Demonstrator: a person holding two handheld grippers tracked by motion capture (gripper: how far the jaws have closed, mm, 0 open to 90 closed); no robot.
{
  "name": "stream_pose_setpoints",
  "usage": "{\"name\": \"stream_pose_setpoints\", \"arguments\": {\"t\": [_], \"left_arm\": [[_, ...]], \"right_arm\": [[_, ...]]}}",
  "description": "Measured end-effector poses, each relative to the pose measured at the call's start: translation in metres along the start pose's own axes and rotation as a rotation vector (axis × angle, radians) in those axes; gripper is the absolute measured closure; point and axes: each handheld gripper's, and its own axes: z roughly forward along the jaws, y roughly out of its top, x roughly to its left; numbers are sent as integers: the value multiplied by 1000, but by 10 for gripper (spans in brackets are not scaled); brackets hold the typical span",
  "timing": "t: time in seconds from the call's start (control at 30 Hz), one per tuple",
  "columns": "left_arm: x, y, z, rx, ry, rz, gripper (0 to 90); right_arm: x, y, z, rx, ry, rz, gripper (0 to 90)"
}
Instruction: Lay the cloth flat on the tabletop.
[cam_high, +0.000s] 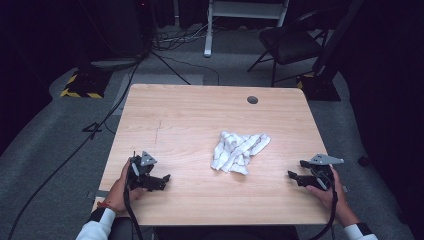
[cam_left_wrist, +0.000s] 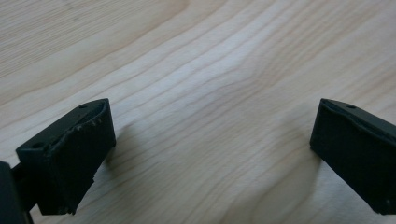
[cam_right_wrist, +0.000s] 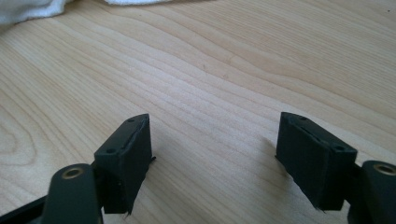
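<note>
Start position: left gripper (cam_high: 161, 181) and right gripper (cam_high: 295, 175) rest on the table (cam_high: 180, 115), jaws wide apart, empty. Next move likely requires reaching the crumpled white towel (cam_high: 239, 151) between them.

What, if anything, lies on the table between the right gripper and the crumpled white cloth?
Nothing: in the high view only bare wooden table separates the open right gripper from the cloth.

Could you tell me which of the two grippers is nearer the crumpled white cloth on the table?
The right gripper: the white cloth lies right of centre, and its edge shows just beyond this gripper's open jaws. The left gripper rests farther off.
</note>
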Motion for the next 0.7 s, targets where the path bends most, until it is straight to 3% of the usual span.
{"name": "stream_pose_setpoints", "arguments": {"t": [0.03, 0.3, 0.37, 0.43, 0.5, 0.6, 0.7], "left_arm": [[-5, 2, 2, -2, -30, 16, 4], [-21, 11, 10, 0, -67, 62, 3], [-24, 15, 13, 3, -84, 87, 4], [-28, 22, 20, 4, -141, 149, 4], [-31, 25, 22, 7, -145, 154, 4], [-44, 37, 32, 14, -167, 180, 4], [-55, 46, 40, 14, -185, 202, 5]], "right_arm": [[0, 0, 0, 1, -2, -1, 268], [1, 1, 0, 2, -5, 3, 265], [1, 1, 0, 3, -6, 2, 265], [2, 2, 0, 6, -2, -8, 281], [4, 3, 1, 10, -5, -14, 281], [15, 9, 7, 3, -8, -73, 287], [26, 15, 12, 7, 28, -95, 302]]}}
